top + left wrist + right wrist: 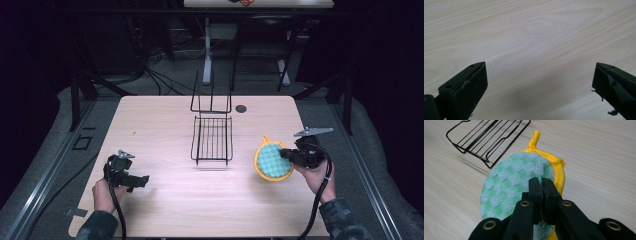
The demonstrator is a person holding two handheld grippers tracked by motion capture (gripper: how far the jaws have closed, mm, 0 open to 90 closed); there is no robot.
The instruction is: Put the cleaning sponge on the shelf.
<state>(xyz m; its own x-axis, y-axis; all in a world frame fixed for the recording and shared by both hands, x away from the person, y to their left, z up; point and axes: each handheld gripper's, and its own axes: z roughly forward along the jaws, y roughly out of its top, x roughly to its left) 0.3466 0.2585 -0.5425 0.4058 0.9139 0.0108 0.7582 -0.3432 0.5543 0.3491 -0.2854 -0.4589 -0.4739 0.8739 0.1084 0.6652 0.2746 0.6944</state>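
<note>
One round green-checked cloth pad with yellow trim (273, 161) lay right of one black wire rack (212, 138), pinched by the right gripper (542, 185). The left gripper (540, 82) gaped wide, empty, over one wooden table (160, 125).

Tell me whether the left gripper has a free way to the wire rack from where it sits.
Probably yes. The left gripper is open and holds nothing, and bare table lies between it and the wire rack. The right gripper, shut on the pot holder, is on the far side.
</note>
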